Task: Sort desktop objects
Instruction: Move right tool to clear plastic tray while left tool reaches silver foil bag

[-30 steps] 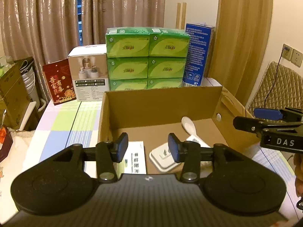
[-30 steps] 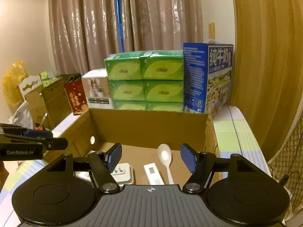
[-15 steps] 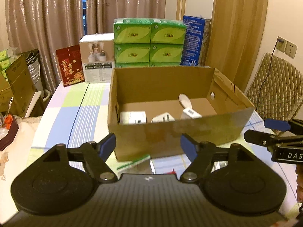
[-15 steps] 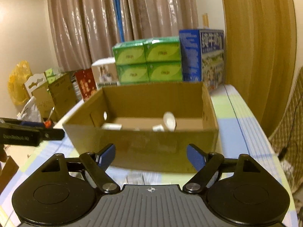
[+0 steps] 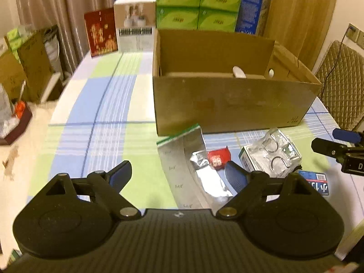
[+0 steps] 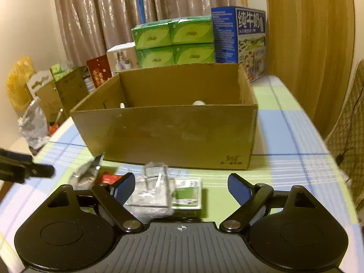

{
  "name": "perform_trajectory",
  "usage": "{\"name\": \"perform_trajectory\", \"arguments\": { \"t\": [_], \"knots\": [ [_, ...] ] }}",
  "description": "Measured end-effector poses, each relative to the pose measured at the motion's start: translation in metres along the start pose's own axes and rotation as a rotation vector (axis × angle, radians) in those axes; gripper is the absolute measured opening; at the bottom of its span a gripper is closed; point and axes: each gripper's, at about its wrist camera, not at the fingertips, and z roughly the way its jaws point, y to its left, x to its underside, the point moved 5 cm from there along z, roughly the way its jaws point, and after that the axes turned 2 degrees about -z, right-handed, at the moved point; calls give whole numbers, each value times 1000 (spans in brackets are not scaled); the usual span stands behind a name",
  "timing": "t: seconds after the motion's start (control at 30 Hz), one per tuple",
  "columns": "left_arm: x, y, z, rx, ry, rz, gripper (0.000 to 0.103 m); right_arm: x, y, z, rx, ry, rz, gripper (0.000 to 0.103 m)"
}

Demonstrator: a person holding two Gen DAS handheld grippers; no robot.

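On the desk point(image 5: 95, 104), the cardboard box point(image 5: 227, 104) hides most of its contents; only a white spoon tip point(image 5: 237, 71) shows above the near wall. In front of the box lie a silver foil pouch point(image 5: 200, 170), a red packet point(image 5: 218, 157), a clear plastic pack point(image 6: 154, 193) and a green-labelled box point(image 6: 186, 195), partly covered. Left gripper point(image 5: 179, 177) and right gripper point(image 6: 180, 186) stand wide open, holding nothing. Both have pulled back from over the box since one second ago.
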Motion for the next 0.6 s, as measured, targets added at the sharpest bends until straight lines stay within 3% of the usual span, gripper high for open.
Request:
{"name": "perform_trajectory", "arguments": {
  "t": [0.1,0.27,0.6],
  "knots": [
    [4,2,9,33,45,-42,86,2,7,5,-35,17,-21,86],
    [8,4,16,15,79,-42,86,8,22,15,-84,62,-97,86],
    [7,6,21,14,92,-46,86,13,37,35,-86,102,-170,86]
  ]
}}
